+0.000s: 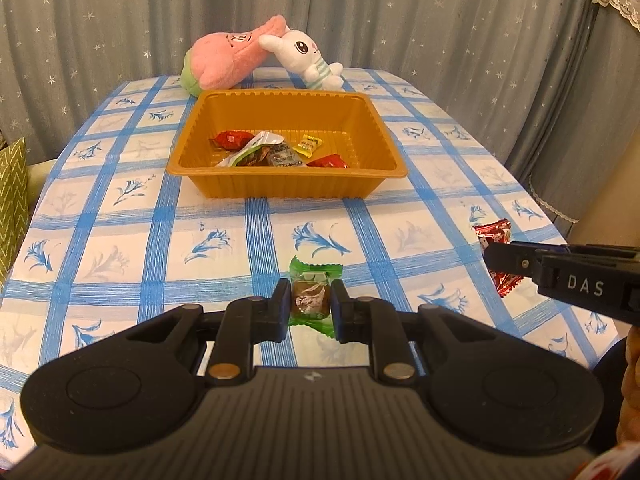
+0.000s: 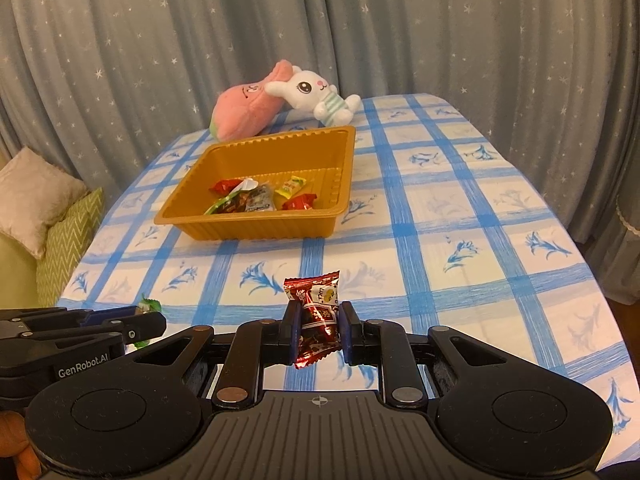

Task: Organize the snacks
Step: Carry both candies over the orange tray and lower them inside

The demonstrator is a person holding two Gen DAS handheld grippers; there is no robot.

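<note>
Between the pads of the left tool (image 1: pixel 311 307), in the left wrist view, sits a green-wrapped candy (image 1: pixel 312 298), pinched across its middle with its crimped ends sticking out ahead and behind. Straight ahead on the bench (image 1: pixel 120 216) stands the orange tray (image 1: pixel 288 184), already holding several snacks. Off to the right, the other tool's fingers cover part of a red wrapper.

In the right wrist view, the right tool (image 2: pixel 319 328) pinches a red-wrapped candy (image 2: pixel 316 316) the same way; the tray lies ahead and slightly left, the left tool close on its left. The slick wrappers could slide free on the carry, and the two tools, so near, could knock together above the tray.
</note>
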